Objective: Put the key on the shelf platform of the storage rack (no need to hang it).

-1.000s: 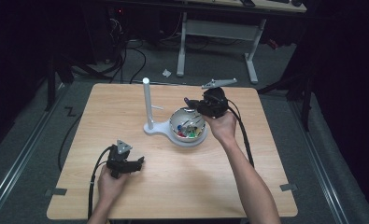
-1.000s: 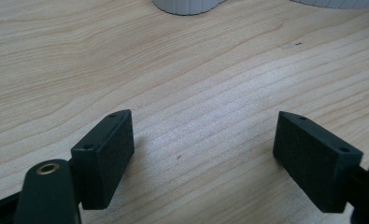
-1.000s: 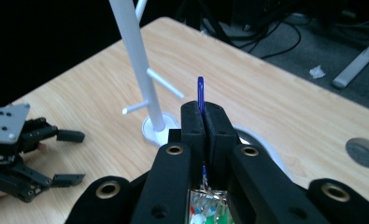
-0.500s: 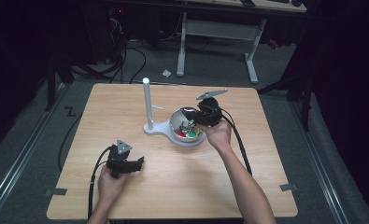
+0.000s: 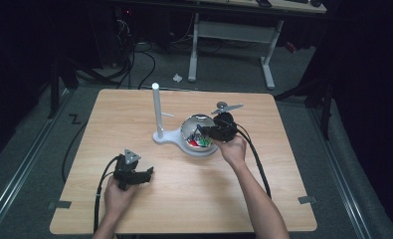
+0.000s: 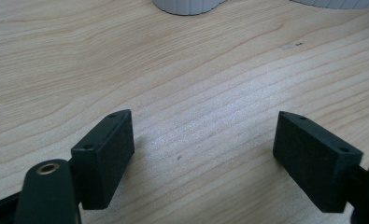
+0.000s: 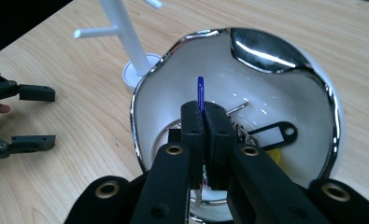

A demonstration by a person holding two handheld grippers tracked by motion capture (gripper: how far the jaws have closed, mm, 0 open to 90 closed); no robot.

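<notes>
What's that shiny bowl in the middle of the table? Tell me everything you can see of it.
The bowl looks like polished metal outside with a wavy chrome rim and a glossy white inside. It sits upright mid-table on a white base shared with a white post. Inside lie key tags, one black, plus yellow, red and green bits. The right tool reaches in, shut on a thin blue piece.

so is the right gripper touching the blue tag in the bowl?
Touching. In the right gripper view the right gripper is shut on the blue tag, whose tip sticks up between the jaws over the bowl.
</notes>
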